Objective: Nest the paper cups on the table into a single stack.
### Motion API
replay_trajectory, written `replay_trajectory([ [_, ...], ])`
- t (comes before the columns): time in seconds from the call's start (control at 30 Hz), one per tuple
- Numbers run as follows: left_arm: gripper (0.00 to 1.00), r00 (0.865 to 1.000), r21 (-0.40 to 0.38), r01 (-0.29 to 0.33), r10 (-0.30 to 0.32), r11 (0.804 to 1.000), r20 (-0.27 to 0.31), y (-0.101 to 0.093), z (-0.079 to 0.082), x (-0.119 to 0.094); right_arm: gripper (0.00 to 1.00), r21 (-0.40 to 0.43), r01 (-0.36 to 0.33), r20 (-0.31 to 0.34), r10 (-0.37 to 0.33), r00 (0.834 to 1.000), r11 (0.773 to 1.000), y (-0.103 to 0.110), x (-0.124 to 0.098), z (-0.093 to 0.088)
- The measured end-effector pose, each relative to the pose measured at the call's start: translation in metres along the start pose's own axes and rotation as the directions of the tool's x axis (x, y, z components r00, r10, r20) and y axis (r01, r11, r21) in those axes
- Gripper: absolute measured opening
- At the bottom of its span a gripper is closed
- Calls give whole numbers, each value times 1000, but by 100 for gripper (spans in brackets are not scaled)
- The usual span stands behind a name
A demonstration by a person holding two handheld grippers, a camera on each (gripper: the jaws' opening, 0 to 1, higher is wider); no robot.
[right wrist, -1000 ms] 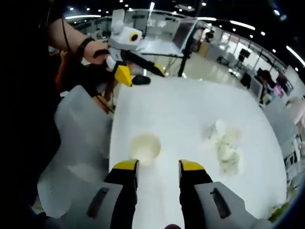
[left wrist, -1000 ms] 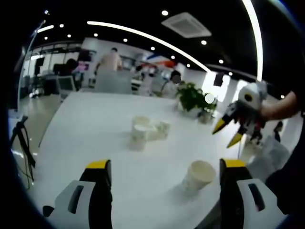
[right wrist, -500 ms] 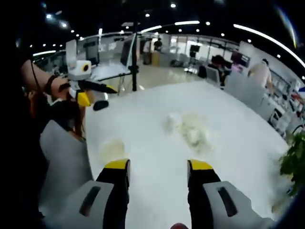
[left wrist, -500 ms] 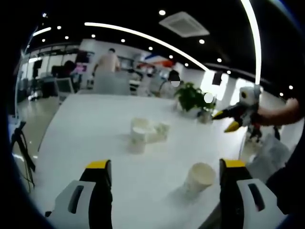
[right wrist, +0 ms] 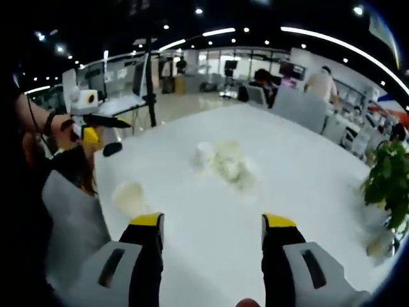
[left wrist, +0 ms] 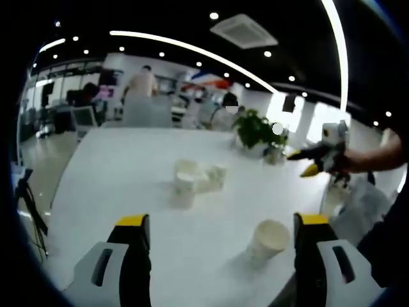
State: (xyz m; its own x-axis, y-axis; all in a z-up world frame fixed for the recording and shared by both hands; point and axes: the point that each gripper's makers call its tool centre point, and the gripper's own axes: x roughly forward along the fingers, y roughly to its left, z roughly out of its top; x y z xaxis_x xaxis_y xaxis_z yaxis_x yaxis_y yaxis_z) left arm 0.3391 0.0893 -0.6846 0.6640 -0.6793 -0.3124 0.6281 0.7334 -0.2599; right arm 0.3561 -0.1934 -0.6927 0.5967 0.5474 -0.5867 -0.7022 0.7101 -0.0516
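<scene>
Cups sit in two spots on the white worktop (left wrist: 115,173): a lone paper cup (left wrist: 268,238) stands upright at lower right of the left gripper view, close to that left gripper (left wrist: 217,224), whose fingers are spread wide with nothing between them. A cluster of cups (left wrist: 195,179) sits mid-frame, well apart from it. The right gripper view looks down the worktop, cluster at centre, lone cup lower left; the right gripper (right wrist: 214,224) is wide open too. A potted plant (right wrist: 388,179) sits at its right edge.
</scene>
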Motion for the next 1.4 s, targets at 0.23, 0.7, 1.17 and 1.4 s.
replay_trajectory([
  [0.23,93,1000,3,2,-2,1000,-10,-1,0,1,67,35,38,5,-38,999,999,-4,-1,-13],
  [0.7,92,1000,13,10,-10,1000,-26,-4,1,4,92,126,113,43,-119,992,986,-24,-5,-25],
  [1.17,92,999,21,14,-13,1000,-34,-4,5,20,100,160,111,55,-121,991,981,-24,-1,-26],
  [1.4,92,999,26,13,-12,1000,-36,0,7,32,100,172,110,63,-122,991,979,-27,0,-30],
])
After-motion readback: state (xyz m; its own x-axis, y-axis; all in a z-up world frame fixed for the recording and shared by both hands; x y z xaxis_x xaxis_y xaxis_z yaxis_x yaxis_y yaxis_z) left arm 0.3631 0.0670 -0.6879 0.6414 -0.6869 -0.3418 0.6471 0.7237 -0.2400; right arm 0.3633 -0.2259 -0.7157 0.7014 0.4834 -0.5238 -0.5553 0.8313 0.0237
